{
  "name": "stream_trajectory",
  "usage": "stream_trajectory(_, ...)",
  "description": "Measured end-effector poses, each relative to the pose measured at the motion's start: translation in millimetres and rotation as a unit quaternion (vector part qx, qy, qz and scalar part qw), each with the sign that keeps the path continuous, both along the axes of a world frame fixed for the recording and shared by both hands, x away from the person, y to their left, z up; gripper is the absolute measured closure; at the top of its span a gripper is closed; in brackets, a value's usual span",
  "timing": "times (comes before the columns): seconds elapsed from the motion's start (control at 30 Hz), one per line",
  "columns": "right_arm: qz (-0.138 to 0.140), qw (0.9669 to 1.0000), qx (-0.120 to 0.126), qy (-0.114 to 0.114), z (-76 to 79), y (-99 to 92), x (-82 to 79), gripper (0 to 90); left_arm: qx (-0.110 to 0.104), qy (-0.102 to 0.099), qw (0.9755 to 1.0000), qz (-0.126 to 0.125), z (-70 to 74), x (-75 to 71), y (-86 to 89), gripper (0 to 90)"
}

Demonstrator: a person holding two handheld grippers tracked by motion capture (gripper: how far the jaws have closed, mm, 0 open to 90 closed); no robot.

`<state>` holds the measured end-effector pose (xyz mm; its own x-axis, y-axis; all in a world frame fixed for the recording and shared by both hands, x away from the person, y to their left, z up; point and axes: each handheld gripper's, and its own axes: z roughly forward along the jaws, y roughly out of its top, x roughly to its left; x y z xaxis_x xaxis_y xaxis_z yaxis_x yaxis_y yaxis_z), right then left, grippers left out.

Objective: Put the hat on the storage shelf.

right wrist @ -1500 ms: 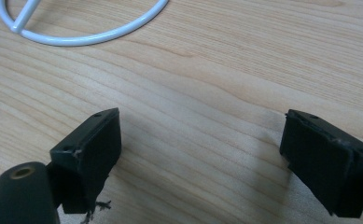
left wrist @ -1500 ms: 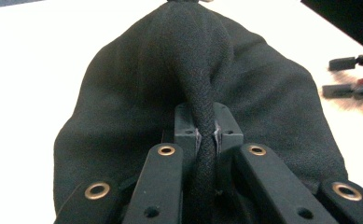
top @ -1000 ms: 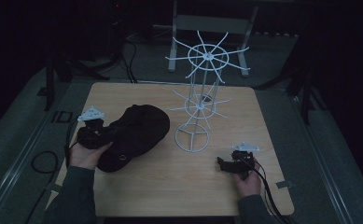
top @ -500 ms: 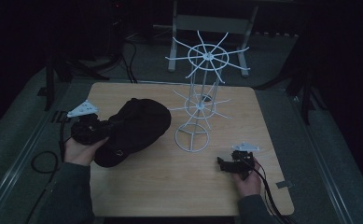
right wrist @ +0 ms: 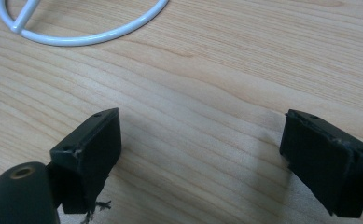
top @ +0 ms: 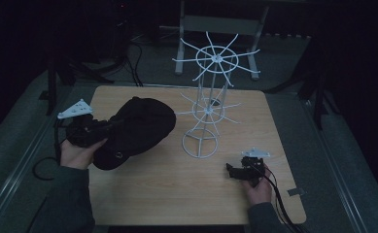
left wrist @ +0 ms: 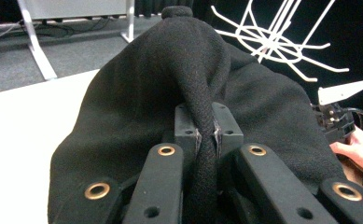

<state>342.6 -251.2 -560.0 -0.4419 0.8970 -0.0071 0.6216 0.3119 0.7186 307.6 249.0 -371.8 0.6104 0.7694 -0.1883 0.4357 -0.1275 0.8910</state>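
On the pale wooden table (top: 143, 194) in a dark room, the left gripper (left wrist: 206, 135) pinches a black fleece hat (top: 138, 128) at the left edge — the right gripper (right wrist: 200, 161) rests wide open, empty, near the white wire rack (top: 206, 109).

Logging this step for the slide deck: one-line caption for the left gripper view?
Left gripper shut on a fold of a black cap, white wire rack behind.

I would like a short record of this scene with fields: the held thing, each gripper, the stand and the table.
held thing: black cap, a fold of its fabric pinched
left gripper: shut on the black cap, at the table's left side
right gripper: open, jaws wide apart over bare wood, nothing between them
stand: white wire rack, upright right of the cap, its spokes bare
table: wooden table, light wood
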Motion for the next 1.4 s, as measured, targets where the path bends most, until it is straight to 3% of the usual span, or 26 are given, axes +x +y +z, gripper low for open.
stream_trajectory(0.3, 0.0, 1.0, 0.0, 0.0, 0.0, 0.0, 0.0, 12.3, 0.003, -0.009, 0.9999, 0.009, 8.1, -0.4, 7.7, 84.5)
stream_trajectory(0.93, 0.0, 1.0, 0.0, 0.0, 0.0, 0.1, 0.0, 12.3, -0.013, -0.034, 0.9992, 0.014, 26.2, 1.0, 16.4, 84.5)
stream_trajectory(1.4, 0.0, 1.0, 0.0, 0.0, 0.0, 0.0, 0.0, 12.3, -0.016, -0.055, 0.9983, 0.009, 41.7, 5.2, 10.0, 84.5)
